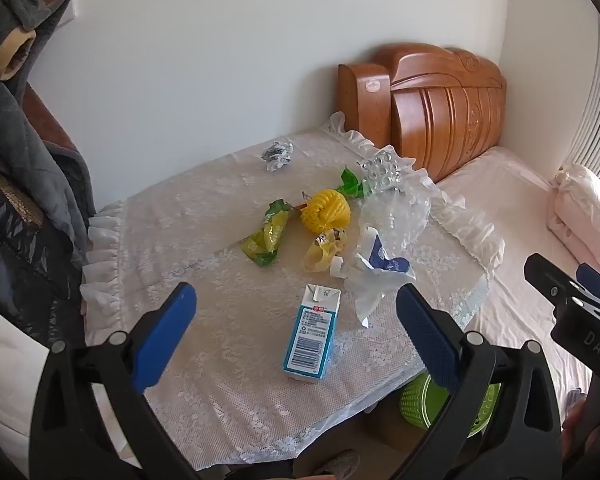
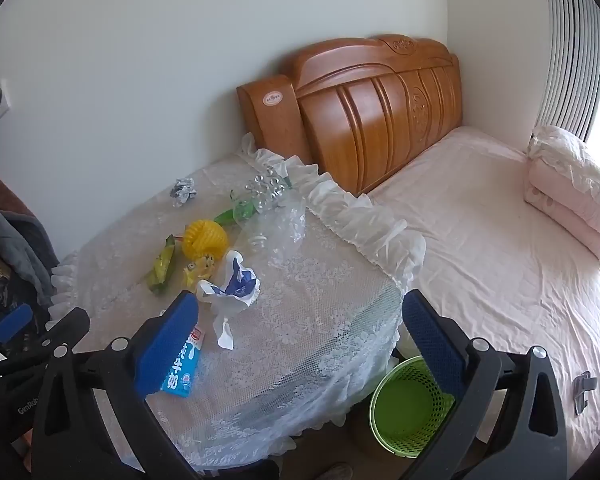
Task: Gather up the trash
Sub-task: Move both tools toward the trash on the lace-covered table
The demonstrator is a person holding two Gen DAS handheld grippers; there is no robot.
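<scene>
- Bedroom: a lace-covered bench [image 1: 228, 392] stands beside the bed [image 2: 480, 240], trash scattered across it
- Our left gripper [image 1: 296, 332] hovers with jaws spread around the milk carton [image 1: 312, 340], likely our first pick
- Our right gripper [image 2: 300, 344] waits, jaws spread, holding nothing
- The green basket [image 2: 404, 408] sits on the floor by the bench edge, handy for drops
</scene>
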